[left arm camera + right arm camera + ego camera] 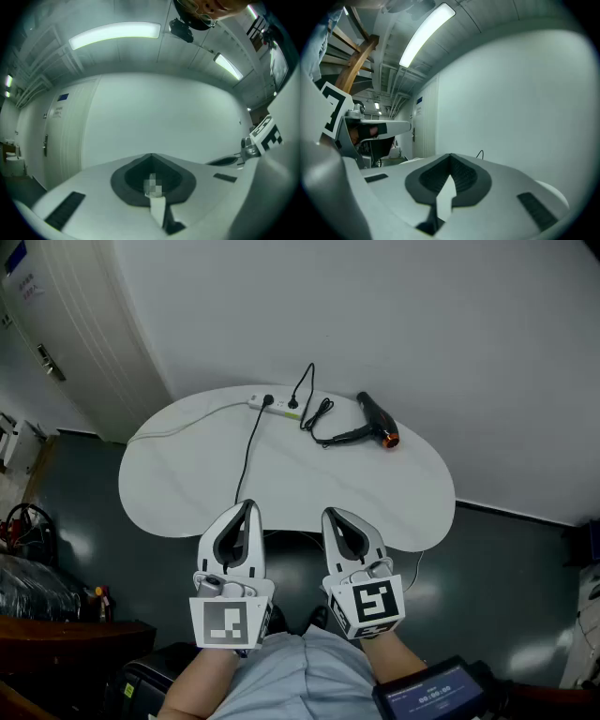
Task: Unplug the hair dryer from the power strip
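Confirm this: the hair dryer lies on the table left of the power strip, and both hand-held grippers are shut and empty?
No. The head view shows the hair dryer right of the power strip, not left. It does lie on the table, and the left hand-held gripper and right hand-held gripper are shut and empty.

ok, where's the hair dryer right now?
Head view: the hair dryer lies at the table's far edge, right of the power strip, its cord between them.
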Demonstrator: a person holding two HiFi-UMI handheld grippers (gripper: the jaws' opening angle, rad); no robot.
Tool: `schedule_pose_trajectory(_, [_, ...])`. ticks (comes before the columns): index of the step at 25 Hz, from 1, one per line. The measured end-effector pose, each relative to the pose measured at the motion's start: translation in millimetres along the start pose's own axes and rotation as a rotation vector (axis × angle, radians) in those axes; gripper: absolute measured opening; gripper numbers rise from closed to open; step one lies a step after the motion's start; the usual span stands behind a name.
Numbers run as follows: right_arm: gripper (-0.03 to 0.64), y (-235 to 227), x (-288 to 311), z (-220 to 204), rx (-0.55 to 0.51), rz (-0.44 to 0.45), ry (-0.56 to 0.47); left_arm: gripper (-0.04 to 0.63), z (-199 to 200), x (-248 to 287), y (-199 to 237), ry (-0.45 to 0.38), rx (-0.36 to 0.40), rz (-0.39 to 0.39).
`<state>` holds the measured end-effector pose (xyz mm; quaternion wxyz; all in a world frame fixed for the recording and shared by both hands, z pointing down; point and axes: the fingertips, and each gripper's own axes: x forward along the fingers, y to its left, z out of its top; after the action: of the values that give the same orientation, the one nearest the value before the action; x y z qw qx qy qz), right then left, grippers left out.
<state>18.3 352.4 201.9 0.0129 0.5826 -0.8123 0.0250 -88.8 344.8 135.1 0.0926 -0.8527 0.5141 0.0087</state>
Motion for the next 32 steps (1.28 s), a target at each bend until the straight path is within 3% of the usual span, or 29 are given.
schedule_pose_trajectory(4, [0.0,-13,-7,-3,0.009,-0.011,0.0,-0.002,0,5,-14,0.014,-0.094,0.019])
schedule_pose_trajectory(7, [0.0,-23,-12,-2,0.029,0.004,-0.015,-0.002,-2,8,-25,0.026,-0.081,0.019])
schedule_pose_trajectory(11, [0.002,-34,-12,-5,0.041,0.026,-0.001,-0.002,-5,13,-35,0.027,0.019,0.001])
schedule_pose_trajectory(15, [0.002,-35,-2,-15,0.058,0.066,0.033,-0.002,-15,17,-36,0.068,-0.055,0.029])
schedule_pose_trajectory(23, [0.002,-41,43,-22,0.065,0.066,0.054,-0.002,-34,53,-9,0.077,-0.083,0.03])
schedule_pose_trajectory(32, [0.002,-74,165,-19,0.074,0.033,0.074,-0.002,-56,171,51,0.065,-0.132,-0.026])
